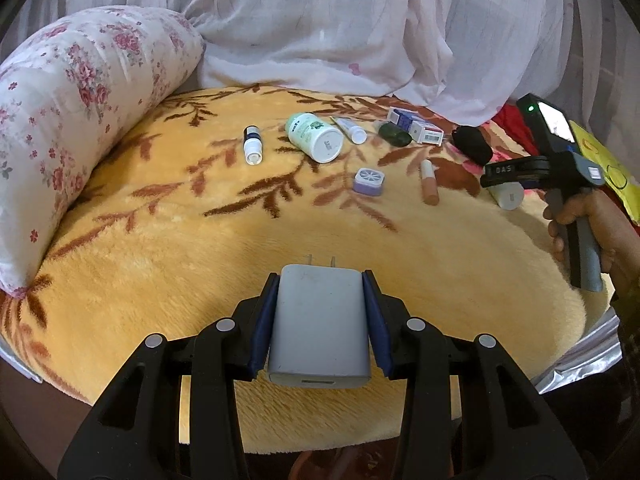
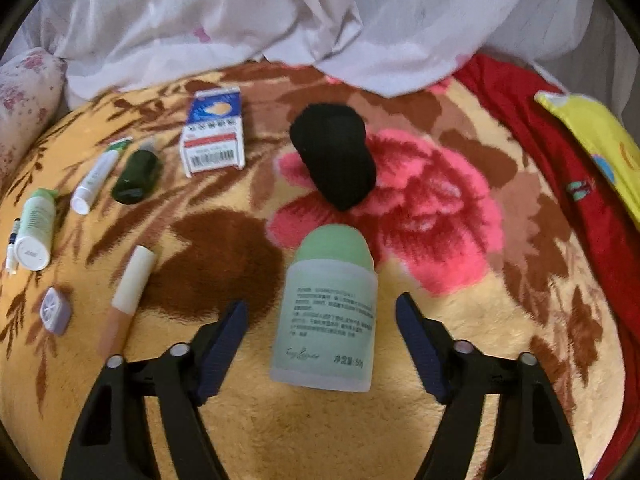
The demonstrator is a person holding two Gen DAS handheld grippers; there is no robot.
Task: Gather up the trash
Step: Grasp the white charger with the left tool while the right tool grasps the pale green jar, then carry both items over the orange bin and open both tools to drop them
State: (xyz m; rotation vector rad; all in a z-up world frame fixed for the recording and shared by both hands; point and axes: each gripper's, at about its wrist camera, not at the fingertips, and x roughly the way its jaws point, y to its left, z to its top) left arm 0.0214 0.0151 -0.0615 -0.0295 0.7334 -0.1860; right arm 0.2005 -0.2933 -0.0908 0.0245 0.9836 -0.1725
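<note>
Grey charger (image 1: 320, 324), yellow leaf-patterned blanket (image 1: 160, 248), black sock (image 2: 334, 156)

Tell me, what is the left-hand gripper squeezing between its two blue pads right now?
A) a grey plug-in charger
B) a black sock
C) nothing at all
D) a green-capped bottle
A: in the left wrist view the left gripper is shut on the grey charger, both blue pads pressed against its sides and its two prongs pointing out ahead over the blanket.
</note>
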